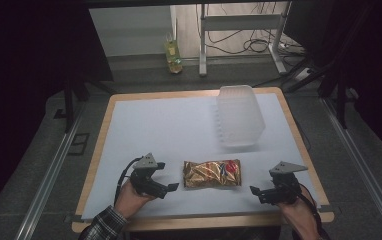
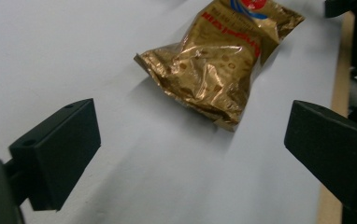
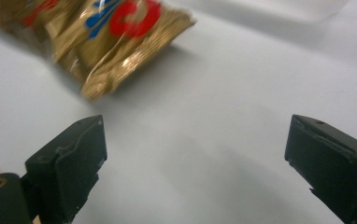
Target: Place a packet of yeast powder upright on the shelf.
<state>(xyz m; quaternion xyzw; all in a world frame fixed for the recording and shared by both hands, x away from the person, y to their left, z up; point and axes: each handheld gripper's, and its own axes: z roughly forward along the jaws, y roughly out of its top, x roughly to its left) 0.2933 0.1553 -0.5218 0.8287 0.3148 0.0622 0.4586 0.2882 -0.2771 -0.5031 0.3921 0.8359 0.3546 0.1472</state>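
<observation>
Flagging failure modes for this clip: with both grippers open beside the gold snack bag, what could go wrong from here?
1. The gold snack bag is crinkled, glossy foil lying flat on the table; jaws may slide off or just push it along.
2. The left gripper and right gripper face each other across the bag; closing in together, they might collide or crush its contents.
3. The translucent plastic bin looks light and could shift if bumped.

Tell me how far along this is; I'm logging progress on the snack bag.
Nothing looks done yet: the gold snack bag lies flat on the table, apart from the clear plastic bin. In hand: left gripper and right gripper flank it, open and empty. Left: gripping and moving it.
</observation>
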